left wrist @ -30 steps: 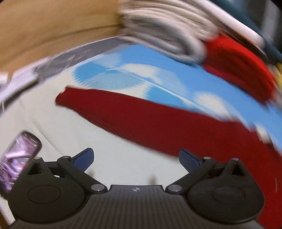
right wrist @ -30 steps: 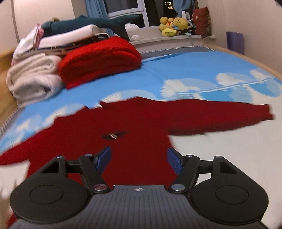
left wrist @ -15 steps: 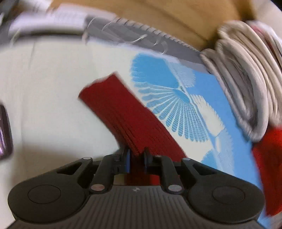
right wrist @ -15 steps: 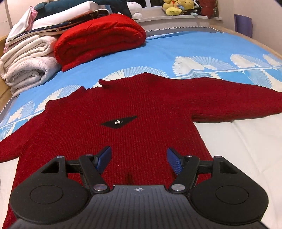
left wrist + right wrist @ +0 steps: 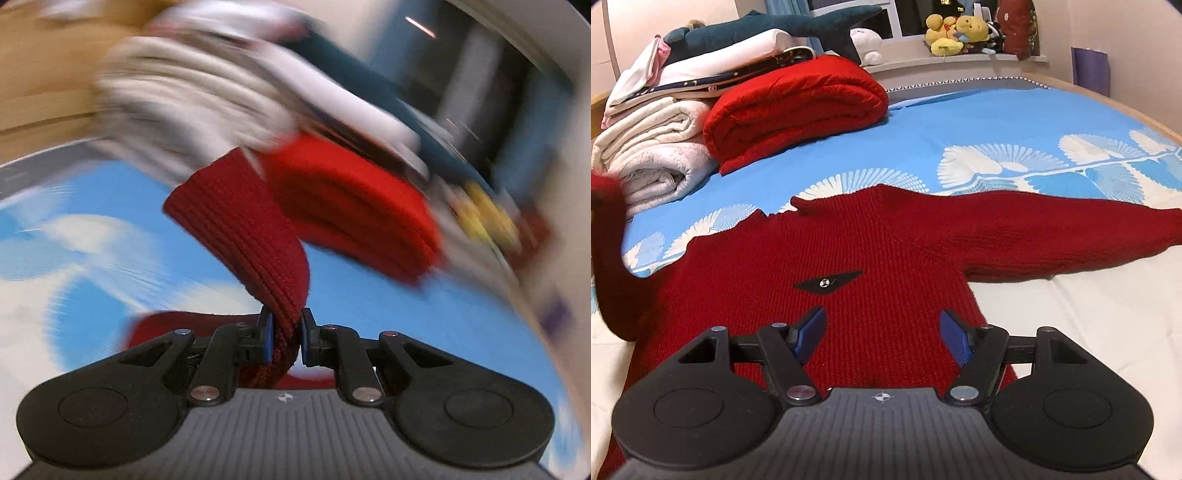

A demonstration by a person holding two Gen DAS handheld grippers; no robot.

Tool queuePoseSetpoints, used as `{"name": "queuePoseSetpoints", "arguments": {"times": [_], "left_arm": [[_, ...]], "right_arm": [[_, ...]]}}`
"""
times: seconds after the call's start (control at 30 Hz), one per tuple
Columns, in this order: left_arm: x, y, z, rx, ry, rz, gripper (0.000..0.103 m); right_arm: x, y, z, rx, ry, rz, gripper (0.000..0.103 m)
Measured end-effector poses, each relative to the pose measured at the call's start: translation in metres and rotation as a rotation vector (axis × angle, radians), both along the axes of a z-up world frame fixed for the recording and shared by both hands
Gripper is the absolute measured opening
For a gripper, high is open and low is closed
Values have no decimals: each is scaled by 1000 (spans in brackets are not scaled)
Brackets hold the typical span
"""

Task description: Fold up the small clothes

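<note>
Left tongs pinch sweater sleeve, apparently lifted.

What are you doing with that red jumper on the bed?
A person with a gripper in each hand is folding a dark red knitted jumper spread flat on the blue and white patterned bedsheet. The left gripper is shut on the jumper's left sleeve and holds it up off the bed. The right gripper hangs open over the jumper's body, touching nothing. The other sleeve lies stretched out flat.
</note>
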State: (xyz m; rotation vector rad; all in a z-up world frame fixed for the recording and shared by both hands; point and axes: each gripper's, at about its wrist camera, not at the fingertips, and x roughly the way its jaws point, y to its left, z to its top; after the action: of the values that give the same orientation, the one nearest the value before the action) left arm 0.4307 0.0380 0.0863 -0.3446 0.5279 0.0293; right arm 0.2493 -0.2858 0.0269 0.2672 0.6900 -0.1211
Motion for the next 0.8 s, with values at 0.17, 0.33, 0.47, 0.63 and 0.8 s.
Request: {"name": "queuePoseSetpoints", "arguments": {"times": [0.17, 0.33, 0.47, 0.63, 0.8], "left_arm": [[-7, -156, -91, 252, 190, -355, 90], [-31, -129, -100, 273, 214, -347, 94], [-72, -63, -78, 399, 211, -104, 103], [-95, -3, -86, 529, 301, 34, 103], [-82, 28, -104, 459, 315, -29, 103]], "right_arm": [[3, -12, -3, 18, 32, -6, 70], [-3, -26, 2, 48, 15, -27, 70], [-5, -32, 6, 100, -4, -43, 70], [3, -31, 7, 261, -44, -18, 70], [46, -21, -9, 443, 21, 4, 71]]}}
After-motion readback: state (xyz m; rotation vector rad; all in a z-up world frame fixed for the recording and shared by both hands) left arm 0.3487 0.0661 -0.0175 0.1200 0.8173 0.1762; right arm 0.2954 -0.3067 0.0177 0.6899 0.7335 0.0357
